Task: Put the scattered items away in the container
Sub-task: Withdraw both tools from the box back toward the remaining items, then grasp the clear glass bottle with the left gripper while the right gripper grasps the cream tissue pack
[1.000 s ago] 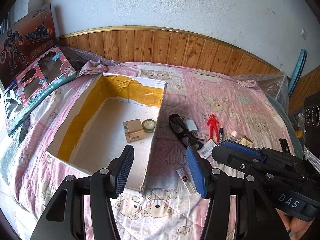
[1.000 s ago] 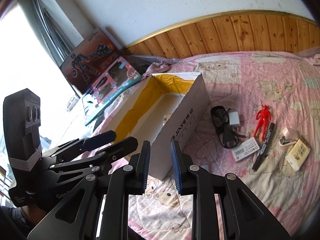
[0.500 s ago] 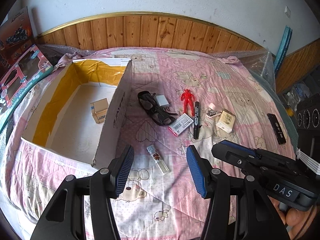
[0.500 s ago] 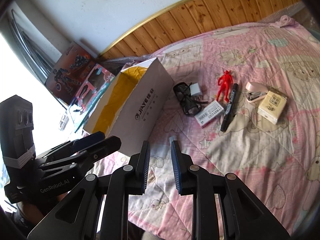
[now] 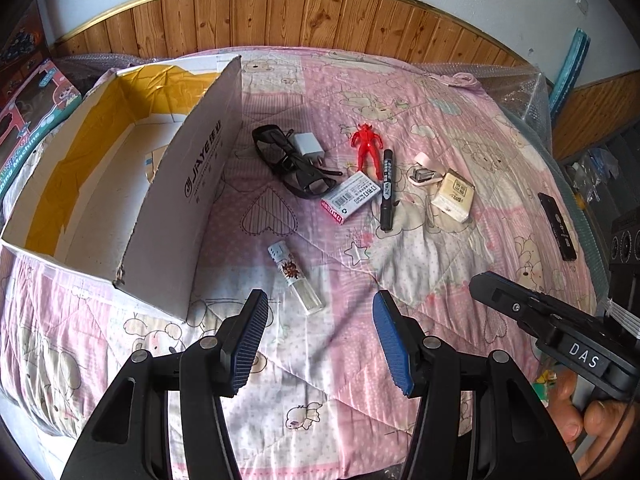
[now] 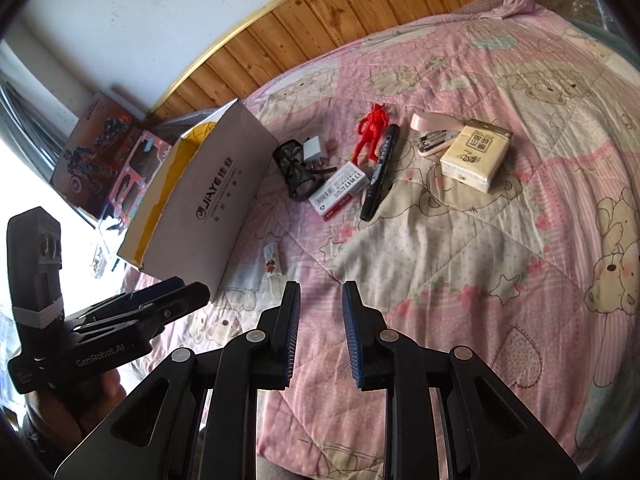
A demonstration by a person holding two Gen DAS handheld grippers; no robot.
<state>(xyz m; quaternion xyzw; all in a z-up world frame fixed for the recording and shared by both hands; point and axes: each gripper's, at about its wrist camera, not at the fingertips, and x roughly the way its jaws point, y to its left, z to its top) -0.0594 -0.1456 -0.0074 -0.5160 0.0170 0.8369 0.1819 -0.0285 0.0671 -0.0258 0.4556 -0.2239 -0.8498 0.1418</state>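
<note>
A soft pink quilted cotton bedspread (image 5: 420, 264), a matt white cardboard box (image 5: 188, 184) with glossy yellow tape inside, a shiny red plastic figure (image 5: 366, 150), varnished wood panelling (image 5: 320, 16).

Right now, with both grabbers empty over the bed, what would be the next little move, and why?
Probably lower the left gripper onto the small clear bottle. Its jaws are open wide and empty, and the bottle lies on the quilt just ahead of them, apart from the other clutter and closest to the cardboard box, so it looks like the easiest item to carry in first.
</note>
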